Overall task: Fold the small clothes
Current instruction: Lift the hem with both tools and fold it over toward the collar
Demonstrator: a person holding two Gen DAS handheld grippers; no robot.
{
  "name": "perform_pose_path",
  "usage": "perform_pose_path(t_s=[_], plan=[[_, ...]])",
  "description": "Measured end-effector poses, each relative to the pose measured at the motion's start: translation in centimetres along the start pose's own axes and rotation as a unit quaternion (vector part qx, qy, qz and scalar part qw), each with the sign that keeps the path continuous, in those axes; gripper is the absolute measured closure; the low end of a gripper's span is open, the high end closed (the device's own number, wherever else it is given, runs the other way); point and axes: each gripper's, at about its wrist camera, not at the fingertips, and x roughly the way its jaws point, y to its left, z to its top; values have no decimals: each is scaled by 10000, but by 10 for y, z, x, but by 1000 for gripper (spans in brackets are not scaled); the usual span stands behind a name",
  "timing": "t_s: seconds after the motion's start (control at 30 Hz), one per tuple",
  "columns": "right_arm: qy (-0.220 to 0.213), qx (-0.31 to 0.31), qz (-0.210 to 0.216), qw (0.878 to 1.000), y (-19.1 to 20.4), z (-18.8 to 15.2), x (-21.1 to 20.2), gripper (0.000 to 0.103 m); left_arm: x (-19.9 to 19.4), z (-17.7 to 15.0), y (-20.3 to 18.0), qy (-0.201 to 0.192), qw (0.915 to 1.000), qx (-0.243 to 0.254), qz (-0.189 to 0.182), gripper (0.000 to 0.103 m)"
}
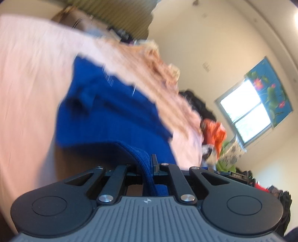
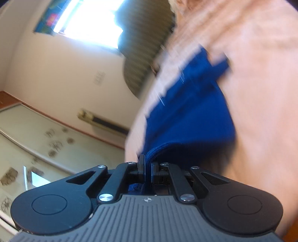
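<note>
Both views tilted and motion-blurred; blue knit spread on a pinkish sheet, its near ribbed edge lifted into both tongs.

Left gripper: jaws closed on a thick ribbed fold of the knit, cloth running down between the fingers toward the body; only the right finger tip clears the fabric. Right gripper: jaws nearly together, pinching a thin edge of the blue knit; cloth also shows below the pinch.

Surface: sheet fills 9 to 12 o'clock in the left view, wrinkled, a peach ruffled cloth bunched beyond the knit at 1 o'clock; in the right view the sheet fills 12 to 4 o'clock.

Room, left view: cream wall, window at 3 o'clock with a blue floral curtain; orange garment and green cloth piled under it; dark clothes at 4 o'clock; striped fabric at 12 o'clock.

Right view: bright window at 11 o'clock; striped fabric at 12; wall unit at 9 o'clock; pale patterned panel at 8 o'clock.
</note>
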Motion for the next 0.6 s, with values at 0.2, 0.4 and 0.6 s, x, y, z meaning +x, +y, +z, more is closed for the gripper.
perform_pose_path(t_s=[0.2,0.4,0.6], plan=[[-403,-66,82,9991,-8,117,73,95,62,105,0,-393,9985,372,-2,98],[-370,323,-660,9966,-60,206,174,95,166,181,32,-284,9963,517,628,98],[-614,943,-1285,9853,-99,229,223,32,230,235,94,-295,9927,-664,959,67]])
